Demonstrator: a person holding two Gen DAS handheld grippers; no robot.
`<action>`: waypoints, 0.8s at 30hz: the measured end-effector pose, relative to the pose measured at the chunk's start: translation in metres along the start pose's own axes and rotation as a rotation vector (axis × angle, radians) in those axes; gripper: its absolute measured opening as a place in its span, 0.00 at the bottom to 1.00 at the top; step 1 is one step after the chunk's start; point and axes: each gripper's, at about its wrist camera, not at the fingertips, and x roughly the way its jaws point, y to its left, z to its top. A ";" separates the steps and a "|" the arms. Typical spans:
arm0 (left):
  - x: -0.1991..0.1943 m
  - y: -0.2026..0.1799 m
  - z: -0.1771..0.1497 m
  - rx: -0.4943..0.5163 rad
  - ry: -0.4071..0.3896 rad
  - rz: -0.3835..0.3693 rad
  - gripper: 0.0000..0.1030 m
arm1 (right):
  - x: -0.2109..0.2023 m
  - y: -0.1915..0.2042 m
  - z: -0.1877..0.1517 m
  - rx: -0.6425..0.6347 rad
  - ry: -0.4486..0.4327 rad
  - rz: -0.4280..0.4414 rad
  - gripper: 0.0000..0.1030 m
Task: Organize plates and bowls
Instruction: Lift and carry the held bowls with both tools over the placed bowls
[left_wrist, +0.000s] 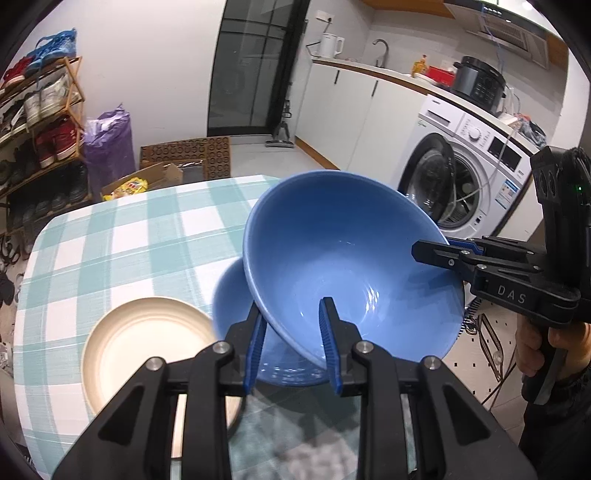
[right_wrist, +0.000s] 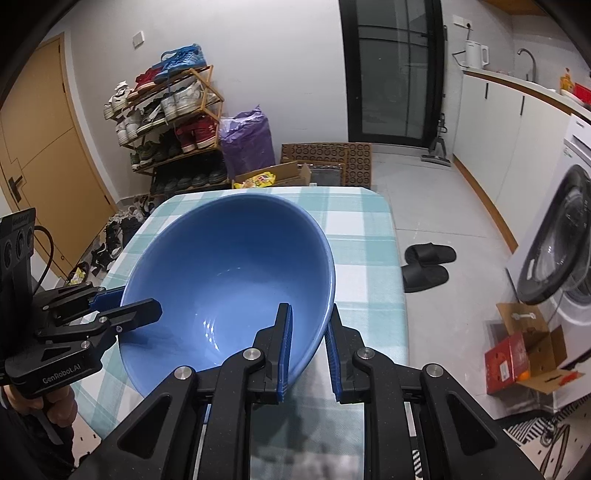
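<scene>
A big blue bowl (left_wrist: 351, 266) (right_wrist: 229, 273) hangs tilted above the checked table (left_wrist: 110, 240), held by both grippers. My left gripper (left_wrist: 291, 306) is shut on its near rim, one pad inside and one outside. In the right wrist view it (right_wrist: 136, 301) clamps the bowl's left edge. My right gripper (right_wrist: 309, 308) is shut on the opposite rim and shows at the right of the left wrist view (left_wrist: 432, 247). A second blue bowl (left_wrist: 232, 295) sits on the table under the lifted one, mostly hidden. A cream plate (left_wrist: 147, 343) lies to its left.
A washing machine (left_wrist: 454, 177) (right_wrist: 554, 258) stands to the right of the table. Black slippers (right_wrist: 428, 264) lie on the floor beside the table's edge (right_wrist: 399, 266). A shoe rack (right_wrist: 170, 122) and cardboard boxes (right_wrist: 524, 350) stand around the room.
</scene>
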 end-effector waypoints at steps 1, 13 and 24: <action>0.000 0.004 0.000 -0.003 0.001 0.006 0.27 | 0.004 0.003 0.003 -0.001 0.003 0.004 0.17; 0.022 0.035 -0.008 -0.030 0.051 0.049 0.26 | 0.064 0.023 0.007 -0.012 0.082 0.022 0.17; 0.053 0.037 -0.019 -0.013 0.112 0.058 0.26 | 0.090 0.017 -0.006 -0.025 0.125 -0.034 0.17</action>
